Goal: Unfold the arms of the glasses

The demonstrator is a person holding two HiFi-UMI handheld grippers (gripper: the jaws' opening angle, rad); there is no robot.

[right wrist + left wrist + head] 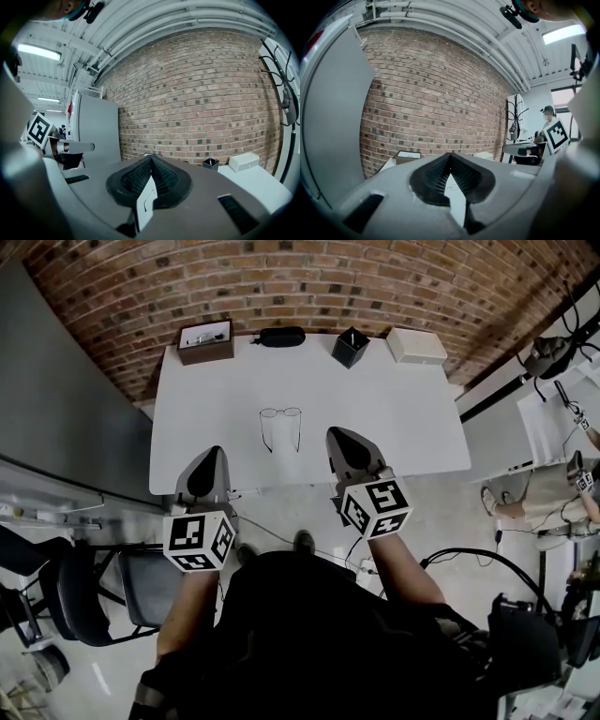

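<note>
Closest to the lens is the person's dark top (pixel 291 634), with both forearms reaching toward the desk (pixel 394 418). Mid-desk on that smooth white surface lie the glasses (pixel 280 427). They have a thin dark wire frame with roundish lenses toward the wall, and both arms seem to be spread already and point back at the person, so the unfolding looks done or nearly so.

From the glasses, the left tongs (pixel 215 452) sit at 8 o'clock and the right tongs (pixel 336 433) at 4 o'clock, near them but touching nothing. Each pair of ribbed black pads is pressed together with nothing between. They are probably parked on either side so that each could take one arm.

Along the far edge stand an open brown box (pixel 205 341) at 11 o'clock, a black glasses case (pixel 279 336) at 12, a square black pen cup (pixel 350 346) at 1 and a white box (pixel 416 345) at 2. A rough brick wall (pixel 309 277) rises behind them.
</note>
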